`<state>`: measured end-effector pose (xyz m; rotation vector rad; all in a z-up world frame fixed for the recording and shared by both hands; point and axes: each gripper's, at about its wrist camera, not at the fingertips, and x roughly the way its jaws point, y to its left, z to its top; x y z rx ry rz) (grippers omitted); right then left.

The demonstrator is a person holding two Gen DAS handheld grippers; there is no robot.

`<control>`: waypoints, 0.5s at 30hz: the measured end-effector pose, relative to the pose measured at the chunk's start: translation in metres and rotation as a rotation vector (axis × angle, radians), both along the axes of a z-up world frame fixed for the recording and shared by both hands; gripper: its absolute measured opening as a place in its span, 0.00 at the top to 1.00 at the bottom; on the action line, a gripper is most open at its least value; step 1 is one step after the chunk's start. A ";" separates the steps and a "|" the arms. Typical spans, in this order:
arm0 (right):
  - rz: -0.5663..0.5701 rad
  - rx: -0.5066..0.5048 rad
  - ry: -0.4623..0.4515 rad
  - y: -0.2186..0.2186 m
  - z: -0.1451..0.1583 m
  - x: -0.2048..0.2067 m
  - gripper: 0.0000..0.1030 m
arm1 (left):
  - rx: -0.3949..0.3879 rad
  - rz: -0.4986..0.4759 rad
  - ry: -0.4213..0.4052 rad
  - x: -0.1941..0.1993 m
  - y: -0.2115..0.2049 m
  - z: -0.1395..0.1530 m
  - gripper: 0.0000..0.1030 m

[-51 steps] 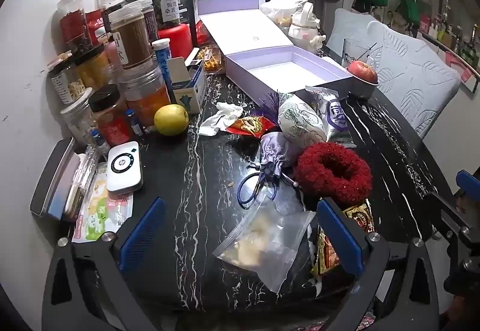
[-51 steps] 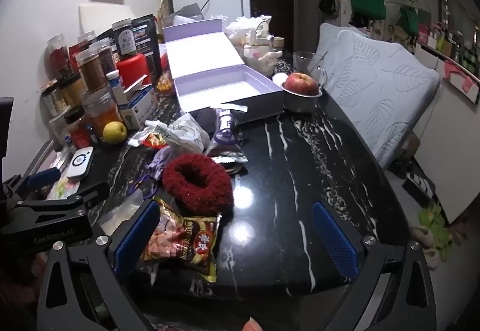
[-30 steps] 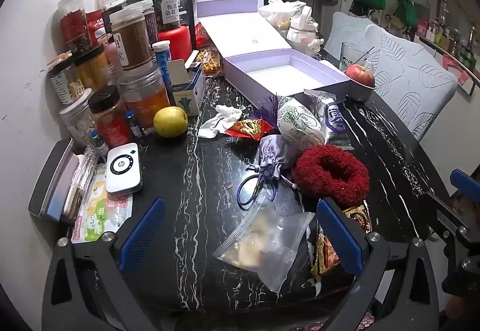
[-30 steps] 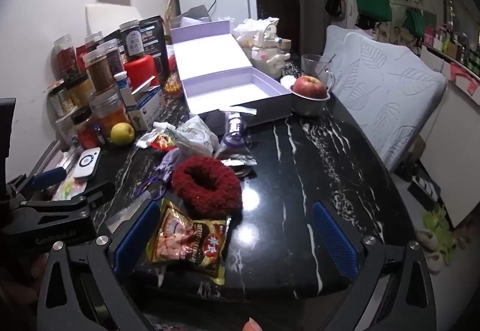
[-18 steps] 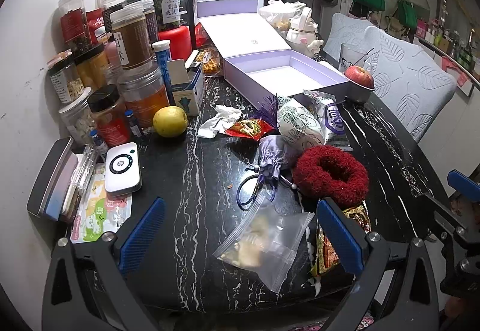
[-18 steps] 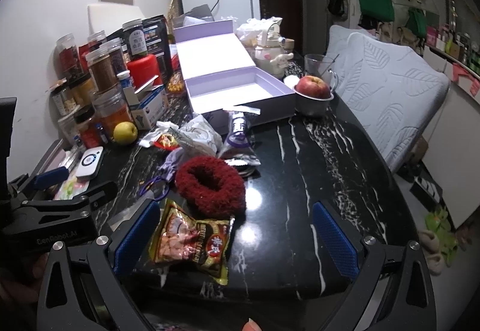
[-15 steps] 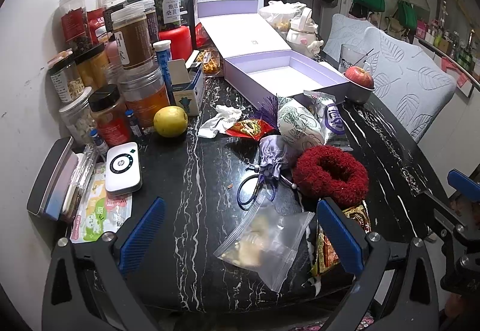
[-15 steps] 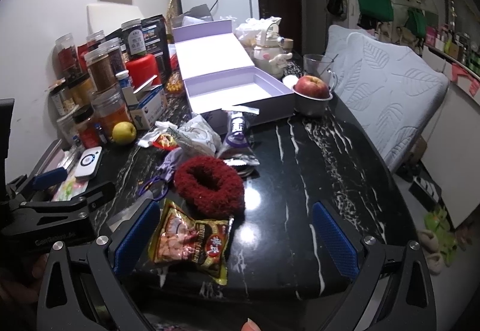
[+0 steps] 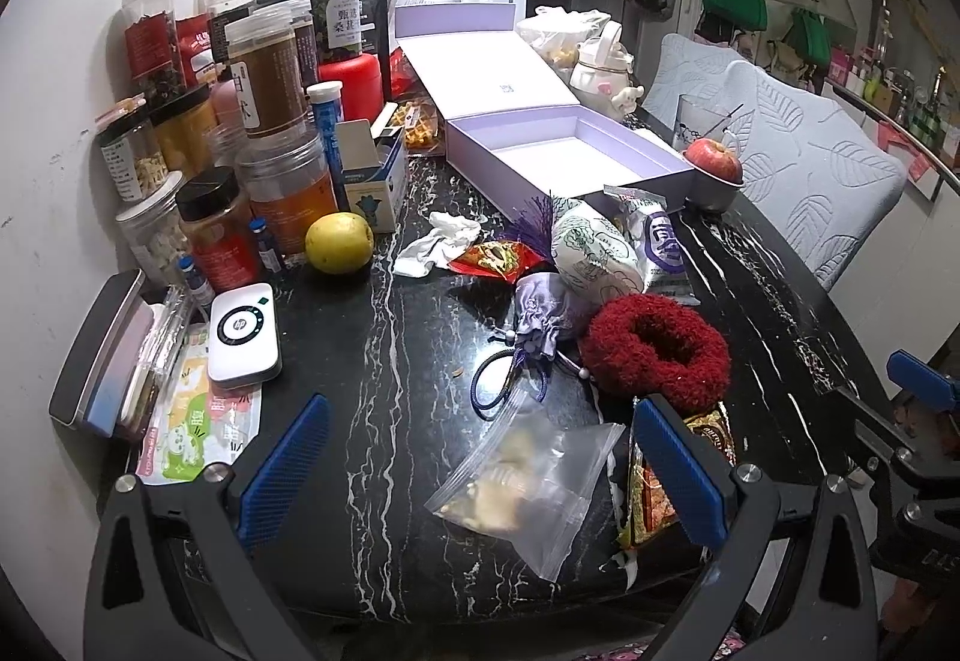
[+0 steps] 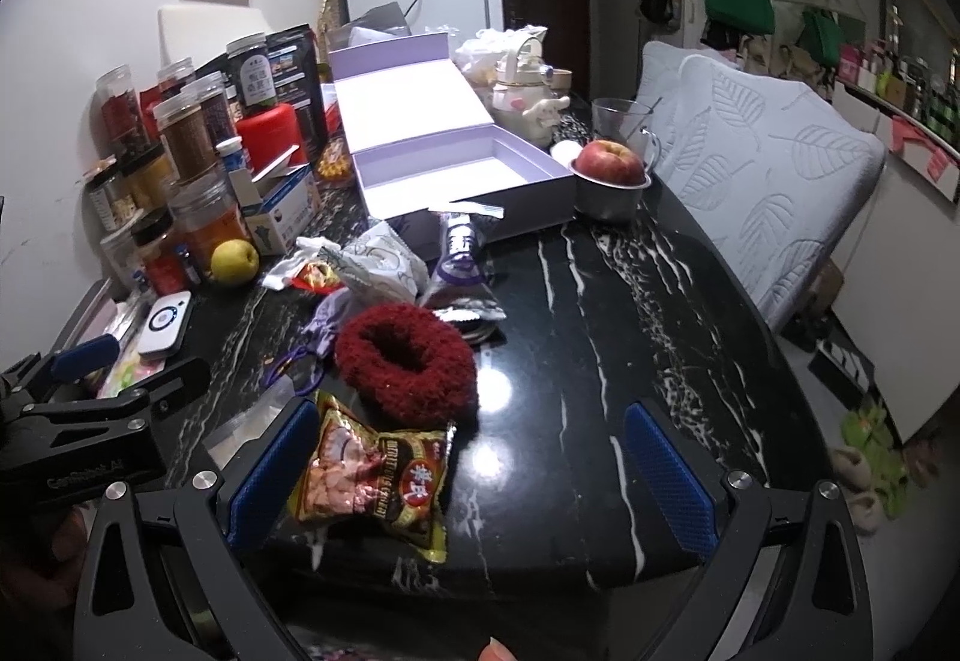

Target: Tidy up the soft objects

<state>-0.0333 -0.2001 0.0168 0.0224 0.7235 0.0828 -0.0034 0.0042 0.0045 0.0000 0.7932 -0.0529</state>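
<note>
Left gripper (image 9: 480,472) jaws wide apart, empty, above clear bag (image 9: 531,472). Right gripper (image 10: 471,472) jaws wide apart, empty, near snack packet (image 10: 375,472); red scrunchie (image 10: 405,358) on surface (image 10: 630,337).

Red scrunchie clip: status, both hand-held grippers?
Left hand-held gripper open, empty, over zip bag. Right hand-held gripper open, empty. Red scrunchie flat on table, untouched. Snack packet lies between right gripper and scrunchie.
</note>
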 end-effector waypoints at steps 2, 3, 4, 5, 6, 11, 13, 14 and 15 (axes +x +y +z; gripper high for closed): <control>-0.002 0.002 0.000 -0.001 0.000 0.000 0.00 | 0.000 0.000 0.000 0.000 0.000 0.000 0.00; -0.002 0.002 -0.001 -0.001 0.000 -0.001 0.00 | 0.000 0.000 -0.001 0.000 0.000 0.000 0.00; -0.003 0.002 -0.002 -0.001 0.000 -0.001 0.00 | -0.001 -0.001 -0.001 0.000 -0.001 0.000 0.00; -0.003 0.002 -0.002 -0.001 0.000 -0.001 0.00 | -0.001 0.000 -0.001 0.000 0.000 0.000 0.00; -0.003 0.002 -0.002 -0.002 0.000 -0.001 0.00 | -0.001 0.001 -0.001 0.000 -0.001 0.000 0.00; -0.002 0.002 -0.002 -0.002 0.000 -0.001 0.00 | -0.002 -0.001 -0.001 0.000 0.000 0.001 0.00; -0.002 0.003 -0.002 -0.002 0.000 -0.001 0.00 | -0.002 -0.001 -0.002 0.000 0.000 0.001 0.00; -0.003 0.003 -0.002 -0.001 0.000 -0.001 0.00 | -0.002 -0.001 -0.002 0.000 0.000 0.001 0.00; -0.003 0.003 -0.003 -0.002 0.000 -0.002 0.00 | -0.003 -0.001 -0.003 0.000 -0.001 0.001 0.00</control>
